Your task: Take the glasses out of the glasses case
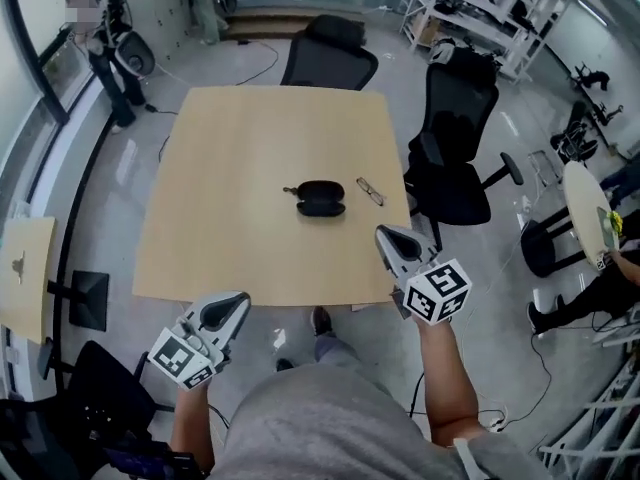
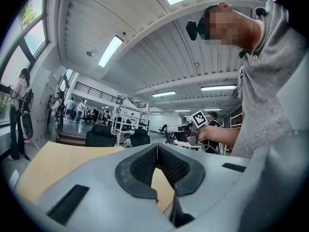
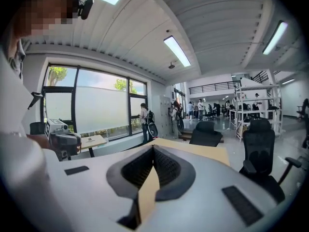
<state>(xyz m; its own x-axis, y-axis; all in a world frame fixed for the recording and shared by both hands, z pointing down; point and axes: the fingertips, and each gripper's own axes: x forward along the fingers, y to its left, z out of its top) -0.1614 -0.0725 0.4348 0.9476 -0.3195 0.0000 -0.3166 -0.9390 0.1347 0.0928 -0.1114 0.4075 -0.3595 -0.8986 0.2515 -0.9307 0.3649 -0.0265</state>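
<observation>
The black glasses case (image 1: pixel 321 198) lies near the middle of the wooden table (image 1: pixel 250 168), and it looks open, its two halves side by side. The glasses (image 1: pixel 370 191) rest on the tabletop just right of the case. Both grippers hang off the table's near edge, held back from the case. My left gripper (image 1: pixel 238 301) (image 2: pixel 155 147) is shut and empty, low at the left. My right gripper (image 1: pixel 385 236) (image 3: pixel 153 148) is also shut with nothing between its pads, higher and closer to the table's near right corner.
Two black office chairs (image 1: pixel 330 60) (image 1: pixel 455 153) stand at the far side and right side of the table. A small light desk (image 1: pixel 25 273) is at the left, a round table (image 1: pixel 588 213) at the right. Shelving (image 1: pixel 480 8) and people are farther off.
</observation>
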